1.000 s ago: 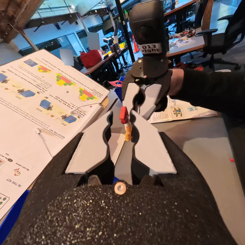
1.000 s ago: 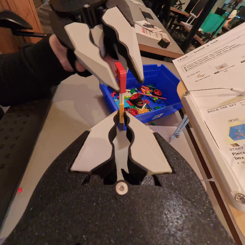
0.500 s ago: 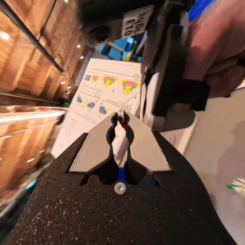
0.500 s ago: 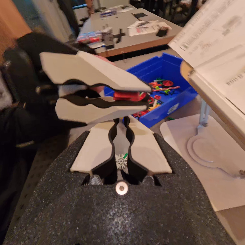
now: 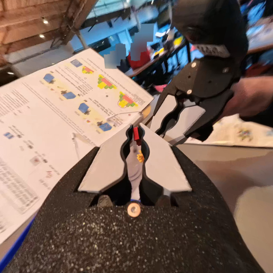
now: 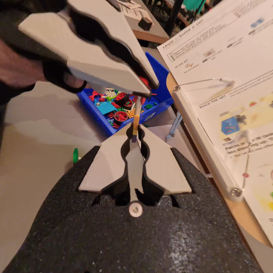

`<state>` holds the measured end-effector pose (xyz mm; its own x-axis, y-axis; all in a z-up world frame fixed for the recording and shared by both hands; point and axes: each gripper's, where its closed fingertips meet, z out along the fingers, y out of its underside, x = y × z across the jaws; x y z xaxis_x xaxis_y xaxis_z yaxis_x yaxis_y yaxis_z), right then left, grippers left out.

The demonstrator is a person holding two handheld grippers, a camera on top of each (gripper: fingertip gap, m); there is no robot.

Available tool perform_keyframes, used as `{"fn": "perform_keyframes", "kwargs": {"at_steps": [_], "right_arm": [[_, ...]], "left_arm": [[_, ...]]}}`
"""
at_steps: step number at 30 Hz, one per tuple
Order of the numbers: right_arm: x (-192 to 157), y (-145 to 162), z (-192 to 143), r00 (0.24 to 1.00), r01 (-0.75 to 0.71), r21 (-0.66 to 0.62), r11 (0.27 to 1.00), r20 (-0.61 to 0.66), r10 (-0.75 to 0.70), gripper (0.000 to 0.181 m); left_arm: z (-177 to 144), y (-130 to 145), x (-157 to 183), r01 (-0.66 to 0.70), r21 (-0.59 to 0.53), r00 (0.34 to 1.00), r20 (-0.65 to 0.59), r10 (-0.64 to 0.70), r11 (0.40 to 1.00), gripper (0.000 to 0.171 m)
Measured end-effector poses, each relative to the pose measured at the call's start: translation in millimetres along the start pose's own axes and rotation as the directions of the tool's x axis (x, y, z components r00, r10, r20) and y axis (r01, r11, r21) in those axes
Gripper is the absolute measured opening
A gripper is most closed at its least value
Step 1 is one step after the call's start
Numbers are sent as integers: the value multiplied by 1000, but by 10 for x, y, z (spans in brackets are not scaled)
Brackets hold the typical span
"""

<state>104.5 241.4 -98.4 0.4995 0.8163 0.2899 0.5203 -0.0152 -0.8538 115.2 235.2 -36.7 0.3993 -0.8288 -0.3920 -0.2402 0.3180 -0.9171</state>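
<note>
Two hand-held grippers [image 5: 135,128] [image 6: 134,127], one rod assy [image 6: 136,116].

We note the left gripper [image 5: 135,127]: pale grey flat fingers [image 5: 107,164] with wavy black-lined inner edges, set in a speckled black foam-textured body, one copper-toned screw [image 5: 133,209] at 6 o'clock. The right gripper [image 6: 134,127] matches, with a silver screw [image 6: 135,209]. From the left wrist view its black housing shows small screws [image 5: 193,64] at 1 o'clock. Dark sleeve [image 6: 13,29] at 10 o'clock.
</note>
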Motion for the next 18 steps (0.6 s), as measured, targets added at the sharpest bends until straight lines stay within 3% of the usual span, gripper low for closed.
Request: {"fn": "perform_keyframes", "kwargs": {"at_steps": [4, 8, 11, 13, 14, 15, 18], "right_arm": [[-99, -34, -148, 997, 60, 31, 998, 55, -62, 4], [-183, -185, -267, 984, -40, 175, 984, 177, 8, 7], [-248, -240, -228, 963, -117, 243, 963, 265, 50, 20], [-216, -267, -160, 974, -94, 274, 957, 224, 32, 31], [-250, -281, -146, 974, -72, 283, 957, 227, 7, 25], [-281, -292, -140, 973, -52, 289, 956, 229, -16, 7], [-321, -242, -149, 966, -39, 240, 970, 257, -25, 0]], "left_arm": [[-91, -124, 125, 155, 89, 974, -179, -137, 984, 3], [-185, -286, 170, 294, 172, 924, -304, -234, 940, 3], [-185, -357, 242, 349, 200, 893, -368, -260, 915, 3], [-130, -334, 311, 359, 178, 881, -389, -270, 916, 2], [-113, -328, 371, 359, 169, 872, -412, -265, 918, 3], [-93, -333, 395, 362, 172, 868, -419, -265, 916, 3], [-70, -281, 362, 353, 167, 876, -405, -263, 920, 4]]}}
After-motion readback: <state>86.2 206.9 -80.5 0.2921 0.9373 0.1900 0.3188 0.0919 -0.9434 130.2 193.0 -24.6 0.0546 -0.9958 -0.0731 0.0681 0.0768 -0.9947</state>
